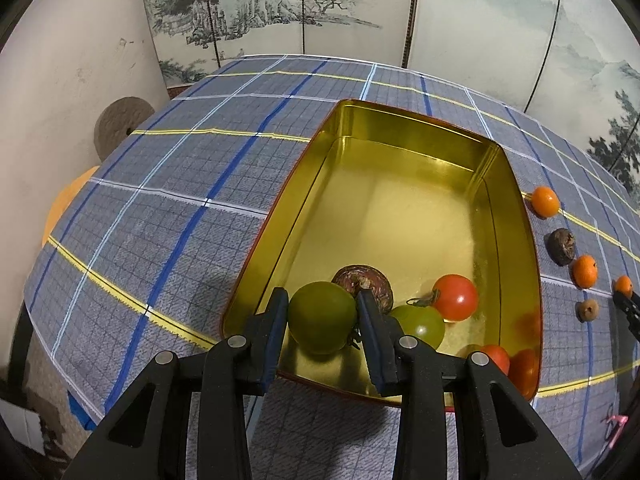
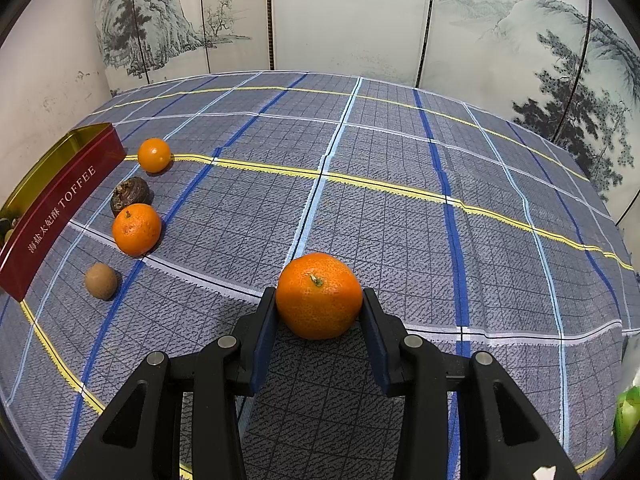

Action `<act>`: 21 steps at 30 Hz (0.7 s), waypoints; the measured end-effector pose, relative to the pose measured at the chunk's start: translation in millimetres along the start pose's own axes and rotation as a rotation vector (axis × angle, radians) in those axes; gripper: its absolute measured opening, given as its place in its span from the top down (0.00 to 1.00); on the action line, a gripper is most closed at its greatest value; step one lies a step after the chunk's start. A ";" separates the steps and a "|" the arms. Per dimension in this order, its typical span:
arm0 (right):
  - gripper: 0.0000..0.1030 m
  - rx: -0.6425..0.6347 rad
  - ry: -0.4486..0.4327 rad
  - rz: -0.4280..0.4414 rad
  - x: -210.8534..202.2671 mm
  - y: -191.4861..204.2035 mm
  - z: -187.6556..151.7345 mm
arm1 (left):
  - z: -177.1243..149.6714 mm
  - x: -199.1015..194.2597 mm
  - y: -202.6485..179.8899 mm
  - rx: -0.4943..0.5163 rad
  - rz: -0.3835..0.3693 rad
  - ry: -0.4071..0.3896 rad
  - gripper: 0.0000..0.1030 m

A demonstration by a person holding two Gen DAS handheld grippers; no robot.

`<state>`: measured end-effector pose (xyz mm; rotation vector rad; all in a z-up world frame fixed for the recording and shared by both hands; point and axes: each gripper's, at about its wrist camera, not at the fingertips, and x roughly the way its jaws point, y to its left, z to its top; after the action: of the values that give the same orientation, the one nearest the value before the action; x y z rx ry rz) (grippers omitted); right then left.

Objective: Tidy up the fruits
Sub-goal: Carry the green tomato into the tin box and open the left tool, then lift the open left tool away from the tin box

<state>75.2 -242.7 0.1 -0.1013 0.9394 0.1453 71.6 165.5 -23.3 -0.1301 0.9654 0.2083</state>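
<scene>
Left claw clamped on green tomato low inside tin, apparently for release among fruit there. Right claw clamped on mandarin right of tin, apparently for sorting.

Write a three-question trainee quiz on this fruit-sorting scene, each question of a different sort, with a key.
1. True or false: the left gripper is shut on a green tomato over the gold tin.
2. What does the right gripper hold? A) an orange B) a red tomato C) a brown nut
3. Fill in: apart from the held fruit, the line of fruit on the checked cloth beside the tin has ___ pieces.

Key:
1. True.
2. A: the pads press on an orange.
3. Four: an orange, a dark brown fruit, an orange, a small tan fruit.
</scene>
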 end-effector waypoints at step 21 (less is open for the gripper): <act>0.63 0.000 0.000 -0.001 -0.1 1.1 0.0 | -0.4 -12.3 -1.2 0.016 0.013 -0.029 0.49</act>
<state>74.9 -241.7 0.1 -0.1022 0.9394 0.1448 64.8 162.8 -13.4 -0.1059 0.9392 0.2140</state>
